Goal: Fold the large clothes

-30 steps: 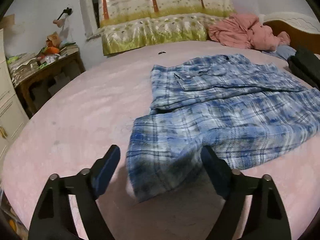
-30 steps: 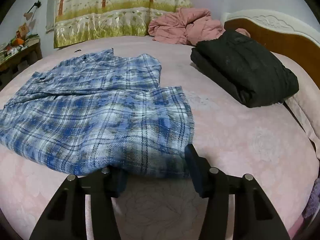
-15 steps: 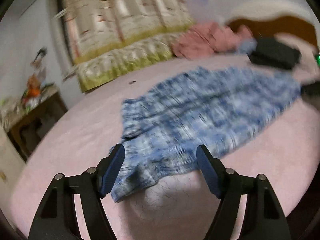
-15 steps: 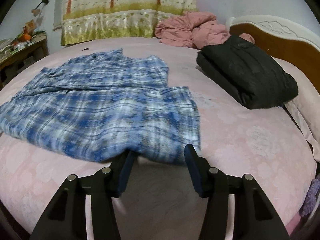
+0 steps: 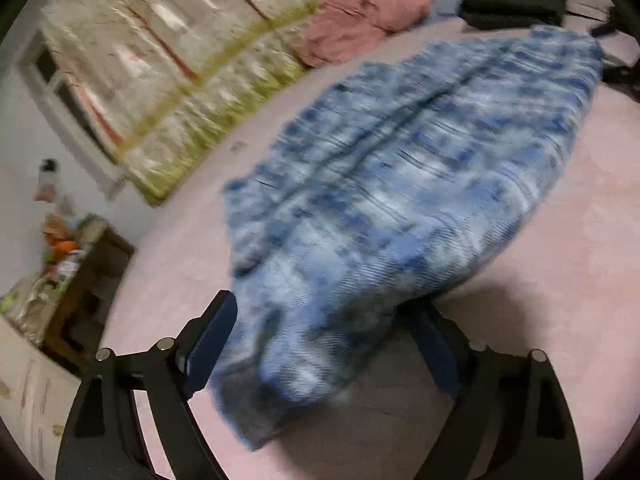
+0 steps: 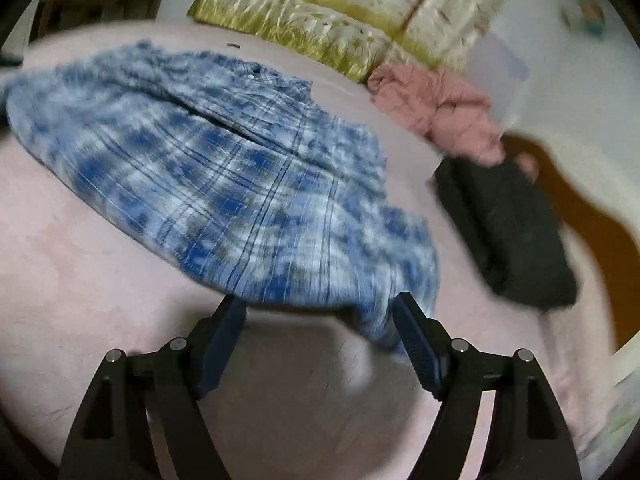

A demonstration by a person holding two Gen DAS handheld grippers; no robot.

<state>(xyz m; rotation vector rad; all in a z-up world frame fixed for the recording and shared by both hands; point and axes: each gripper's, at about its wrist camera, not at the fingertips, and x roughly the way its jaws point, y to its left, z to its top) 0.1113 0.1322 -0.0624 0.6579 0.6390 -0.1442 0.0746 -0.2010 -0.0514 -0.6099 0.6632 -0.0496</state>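
Note:
A blue plaid shirt (image 5: 400, 184) lies spread on the pink bed (image 5: 560, 280), partly folded. My left gripper (image 5: 324, 344) is open, its fingers either side of the shirt's near left corner, low over the bed. The shirt (image 6: 240, 184) also shows in the right wrist view. My right gripper (image 6: 320, 336) is open, its fingers either side of the shirt's near right corner. Both views are blurred by motion. I cannot tell whether the fingers touch the cloth.
A folded black garment (image 6: 512, 232) lies on the bed right of the shirt, by the wooden headboard (image 6: 592, 232). A crumpled pink blanket (image 6: 440, 112) sits at the far side. A cluttered side table (image 5: 72, 280) stands left of the bed. A curtain (image 5: 192, 60) hangs behind.
Both grippers have swung and tilted toward the shirt's near corners, and each view has rotated. The near edge now sits between each pair of fingers. Both stay open.

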